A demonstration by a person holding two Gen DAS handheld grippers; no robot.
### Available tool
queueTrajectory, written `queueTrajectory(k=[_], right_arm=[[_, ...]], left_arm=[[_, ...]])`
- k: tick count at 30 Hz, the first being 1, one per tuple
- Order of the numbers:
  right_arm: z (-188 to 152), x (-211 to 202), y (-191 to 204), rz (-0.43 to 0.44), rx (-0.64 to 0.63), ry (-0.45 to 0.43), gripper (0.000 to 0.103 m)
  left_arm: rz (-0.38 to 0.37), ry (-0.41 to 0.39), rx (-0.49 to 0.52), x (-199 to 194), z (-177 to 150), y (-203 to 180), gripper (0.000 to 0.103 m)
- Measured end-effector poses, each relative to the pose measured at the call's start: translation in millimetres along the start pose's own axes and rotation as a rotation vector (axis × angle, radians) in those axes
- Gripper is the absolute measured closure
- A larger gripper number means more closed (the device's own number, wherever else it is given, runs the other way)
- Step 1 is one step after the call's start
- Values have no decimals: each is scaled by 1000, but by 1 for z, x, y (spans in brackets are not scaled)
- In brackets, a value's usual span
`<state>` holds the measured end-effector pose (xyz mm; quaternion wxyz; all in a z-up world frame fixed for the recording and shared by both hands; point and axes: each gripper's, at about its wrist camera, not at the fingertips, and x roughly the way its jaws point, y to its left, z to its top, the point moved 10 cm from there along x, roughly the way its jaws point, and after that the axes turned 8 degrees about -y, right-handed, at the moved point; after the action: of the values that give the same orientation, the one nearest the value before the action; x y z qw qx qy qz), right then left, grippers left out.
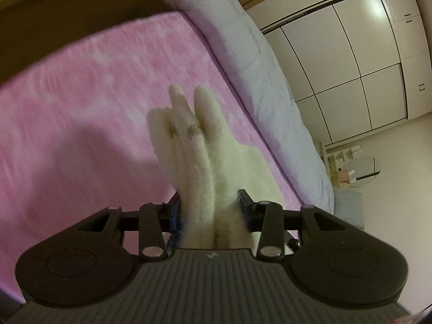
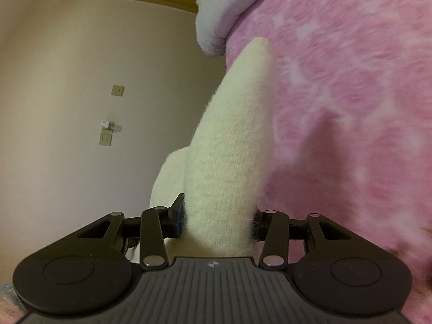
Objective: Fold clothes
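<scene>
You had both grippers clamped on the cream fuzzy garment [image 1: 194, 145]: left gripper [image 1: 208, 210] and right gripper [image 2: 218, 216] each pinching bunched fabric, lifted over the pink bedspread [image 1: 81, 94], probably to spread it flat for folding.

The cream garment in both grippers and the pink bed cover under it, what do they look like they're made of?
Cream garment: looks like fuzzy knitted wool or acrylic; fine knit rows and a hairy halo along its edges, matte. Pink bed cover: seems a soft plush or fleece, mottled pink and white, matte; blur leaves its weave unclear.
</scene>
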<state>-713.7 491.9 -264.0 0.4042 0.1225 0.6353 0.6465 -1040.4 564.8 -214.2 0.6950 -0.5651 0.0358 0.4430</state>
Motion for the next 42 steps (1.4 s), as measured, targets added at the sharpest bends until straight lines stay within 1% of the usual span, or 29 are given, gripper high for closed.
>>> queueTrajectory(k=[4, 8, 12, 13, 14, 16, 18, 21, 22, 23, 24, 26, 27, 29, 30, 31, 34, 35, 37, 38, 39, 40, 41, 42], right_arm=[[-7, 87, 6, 5, -9, -39, 60], [-6, 163, 3, 24, -56, -70, 60], [-3, 223, -18, 20, -104, -107, 60], [-3, 233, -26, 11, -106, -115, 60], [-7, 245, -38, -9, -100, -119, 59], [-20, 261, -59, -74, -79, -108, 59], [-33, 268, -80, -145, -69, -105, 57], [-38, 261, -86, -135, -55, -140, 57], [-38, 261, -86, -144, -58, -138, 56], [-38, 257, -83, -175, -77, -133, 52], [-38, 252, -79, -207, -98, -128, 49], [-38, 243, -71, -272, -141, -117, 47], [-38, 238, -67, -304, -162, -111, 46], [-45, 218, -52, -373, -266, -113, 46], [-50, 208, -47, -393, -300, -99, 46], [-55, 200, -44, -397, -305, -79, 46], [-74, 186, -51, -396, -228, -27, 46], [-80, 184, -53, -396, -209, -19, 46], [-91, 184, -55, -396, -184, -6, 47], [-95, 187, -56, -395, -177, -1, 48], [-99, 188, -57, -397, -173, -3, 54], [-103, 189, -58, -399, -168, -6, 58], [-105, 190, -59, -402, -161, -11, 61], [-106, 192, -58, -403, -166, -17, 67]], left_arm=[[-18, 1, 47, 17, 64, 54, 67], [-53, -16, 76, 43, 102, 106, 67], [-77, -42, 104, 74, 118, 158, 67], [-67, -40, 106, 82, 118, 172, 67], [-43, -25, 104, 91, 116, 187, 67], [8, 10, 104, 107, 108, 215, 67], [-14, 10, 111, 109, 105, 222, 67], [-31, 16, 124, 110, 106, 221, 67], [-27, 22, 117, 110, 107, 220, 67], [-24, 28, 106, 109, 108, 220, 67], [-13, 25, 99, 104, 109, 218, 67], [30, 4, 86, 90, 110, 218, 67], [52, -7, 83, 78, 108, 217, 69], [90, -27, 82, 52, 103, 213, 69], [96, -27, 71, 41, 98, 211, 69], [97, -25, 56, 31, 92, 209, 69], [85, -23, 6, 4, 69, 201, 67], [80, -23, -9, -2, 63, 200, 64], [98, -30, -20, 1, 58, 203, 63], [109, -33, -25, 4, 55, 204, 65], [120, -37, -29, 7, 53, 206, 66], [124, -45, -31, 7, 53, 208, 70], [135, -49, -22, 8, 54, 213, 83], [149, -50, -9, 9, 56, 218, 88]])
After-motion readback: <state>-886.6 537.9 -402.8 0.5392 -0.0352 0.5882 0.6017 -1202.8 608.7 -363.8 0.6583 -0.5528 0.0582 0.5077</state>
